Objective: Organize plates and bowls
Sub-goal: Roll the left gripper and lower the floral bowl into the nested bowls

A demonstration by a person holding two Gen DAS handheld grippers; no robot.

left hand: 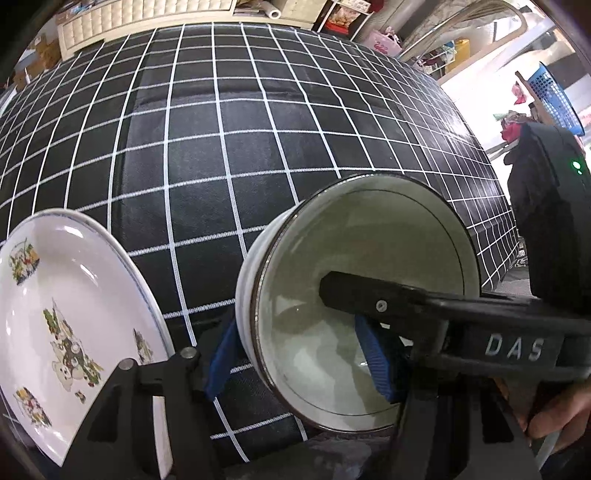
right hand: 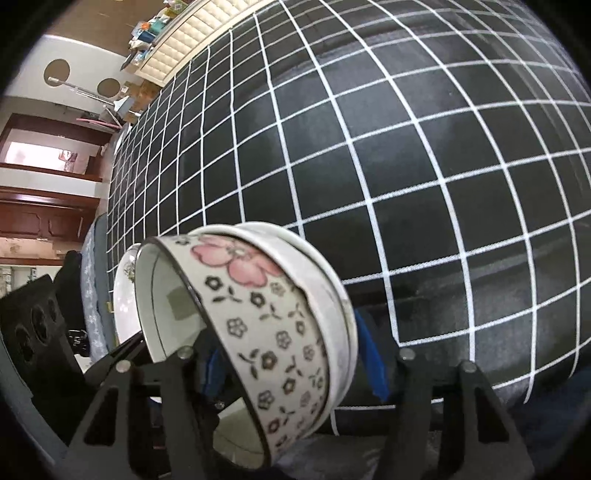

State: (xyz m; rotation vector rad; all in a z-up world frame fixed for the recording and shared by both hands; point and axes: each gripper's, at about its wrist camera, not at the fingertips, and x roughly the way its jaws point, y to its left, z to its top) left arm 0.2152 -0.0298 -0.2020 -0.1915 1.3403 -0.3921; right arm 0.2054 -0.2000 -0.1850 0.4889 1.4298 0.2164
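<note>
Your left gripper (left hand: 299,363) is pinching the bowl (left hand: 354,302) by its wall: one blue pad (left hand: 375,358) sits inside, the other (left hand: 221,360) against the outside, just below the rim. The bowl is tipped on its side, mouth facing the left wrist camera, and looks clear of the tablecloth, though you can't confirm that from this angle.

Your right gripper (right hand: 291,363) has the same bowl (right hand: 266,317) between its fingers. One blue pad (right hand: 371,363) shows at the base side; the other is hidden behind the floral wall. I can't tell whether it is actually clamped or just bracketing the bowl.

A second white bowl (left hand: 249,280) looks nested against the underside of the first; its rim (right hand: 295,240) shows as a double edge in the right wrist view.

The decorated plate (left hand: 66,321) sits near your left gripper's outer finger, apart from the bowl, with a second plate rim (left hand: 146,295) stacked under it.

The black grid tablecloth (left hand: 240,147) is open everywhere ahead of both grippers. The table's right edge (left hand: 495,258) drops off just behind the bowl in the left view. The far edge meets a cream padded panel (left hand: 147,14).
</note>
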